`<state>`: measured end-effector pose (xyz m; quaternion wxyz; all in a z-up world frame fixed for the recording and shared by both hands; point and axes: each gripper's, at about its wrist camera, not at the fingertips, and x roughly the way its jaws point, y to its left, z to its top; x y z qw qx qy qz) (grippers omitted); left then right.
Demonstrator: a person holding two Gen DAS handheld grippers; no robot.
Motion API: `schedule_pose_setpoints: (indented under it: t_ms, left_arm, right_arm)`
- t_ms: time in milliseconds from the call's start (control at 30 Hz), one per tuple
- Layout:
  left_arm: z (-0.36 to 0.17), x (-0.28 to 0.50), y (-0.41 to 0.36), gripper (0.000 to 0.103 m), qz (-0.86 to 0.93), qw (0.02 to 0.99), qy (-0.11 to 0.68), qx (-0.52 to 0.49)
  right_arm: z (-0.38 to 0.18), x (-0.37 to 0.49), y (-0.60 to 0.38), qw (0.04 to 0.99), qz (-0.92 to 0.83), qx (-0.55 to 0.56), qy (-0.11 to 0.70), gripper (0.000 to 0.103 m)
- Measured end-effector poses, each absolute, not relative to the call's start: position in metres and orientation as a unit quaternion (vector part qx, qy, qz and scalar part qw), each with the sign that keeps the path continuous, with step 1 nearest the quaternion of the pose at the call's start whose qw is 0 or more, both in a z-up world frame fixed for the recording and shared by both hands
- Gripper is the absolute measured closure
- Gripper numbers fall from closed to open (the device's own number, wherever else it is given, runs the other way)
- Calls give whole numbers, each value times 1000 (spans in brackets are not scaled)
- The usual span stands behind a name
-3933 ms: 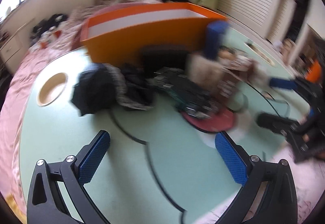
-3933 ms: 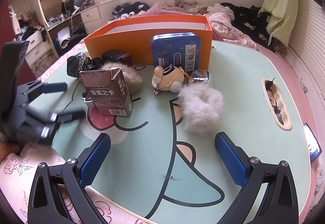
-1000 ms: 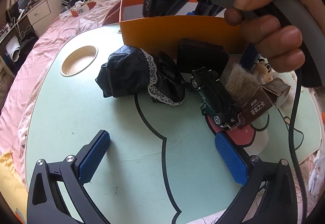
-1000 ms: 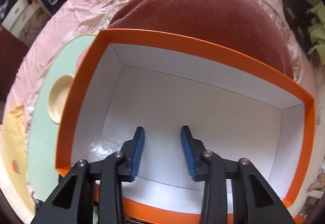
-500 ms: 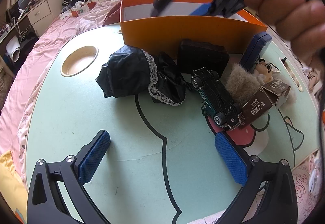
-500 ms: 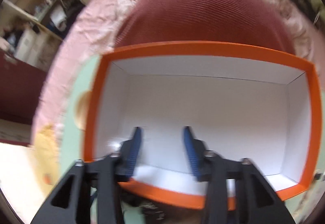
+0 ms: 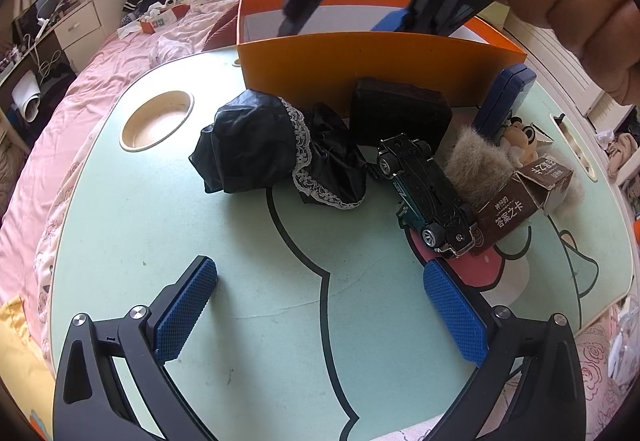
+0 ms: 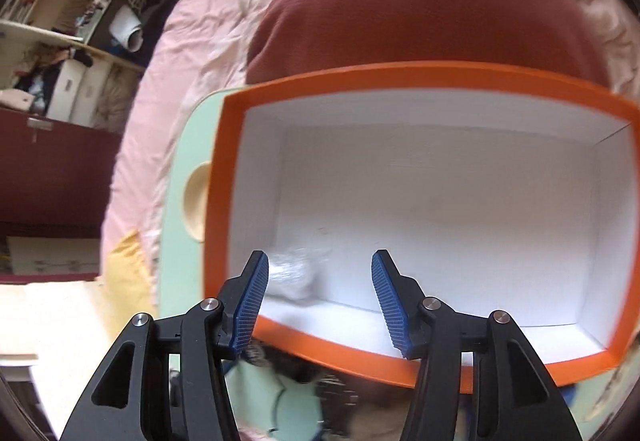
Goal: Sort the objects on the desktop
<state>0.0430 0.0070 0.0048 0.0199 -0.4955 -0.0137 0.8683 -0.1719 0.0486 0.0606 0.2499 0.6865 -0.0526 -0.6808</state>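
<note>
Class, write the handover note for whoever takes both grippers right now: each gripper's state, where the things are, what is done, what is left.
Right gripper: over the orange box, jaws have just been opening, nothing between them.
Left gripper: open, empty, above the table.
Done: a clear crinkly item lies in the box's corner.
Left on the table: black lace cloth, toy car, brown carton, fur piece, dark block, blue tin, small figure.

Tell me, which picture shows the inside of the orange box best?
The right wrist view: it looks down into the orange box, showing its white floor and a clear crumpled wrapper. The left wrist view shows mainly its outer front wall.
</note>
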Motion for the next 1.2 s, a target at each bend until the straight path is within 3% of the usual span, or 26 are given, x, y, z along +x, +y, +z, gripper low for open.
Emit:
schedule_pose_setpoints:
  t_ms: [233, 400, 567, 633, 900, 967, 1000, 1067, 1200]
  left_arm:
    - [6, 43, 8, 0, 868, 20, -15, -497]
    - [6, 43, 8, 0, 867, 20, -15, -497]
    - [6, 43, 8, 0, 868, 20, -15, -497]
    - [6, 43, 8, 0, 868, 20, -15, -496]
    - [6, 43, 7, 0, 868, 20, -15, -496]
    - [5, 43, 7, 0, 868, 20, -15, -496]
    - [6, 43, 7, 0, 868, 20, -15, -496]
    - [5, 43, 7, 0, 868, 20, -15, -496]
    - [5, 43, 7, 0, 868, 20, -15, -497]
  right_arm:
    - [49, -164, 22, 255, -688, 679, 1, 48]
    - [58, -160, 22, 275, -695, 665, -4, 83]
    - [59, -158, 30, 286, -698, 656, -27, 88]
    - [63, -160, 36, 286, -706, 646, -42, 103]
    - [95, -164, 69, 266, -750, 603, -58, 102]
    - [98, -164, 73, 265, -747, 606, -68, 96]
    - [94, -163, 72, 263, -737, 618, -77, 68]
    - [88, -162, 61, 273, -723, 629, -85, 31]
    - [76, -157, 35, 268, -713, 646, -41, 31]
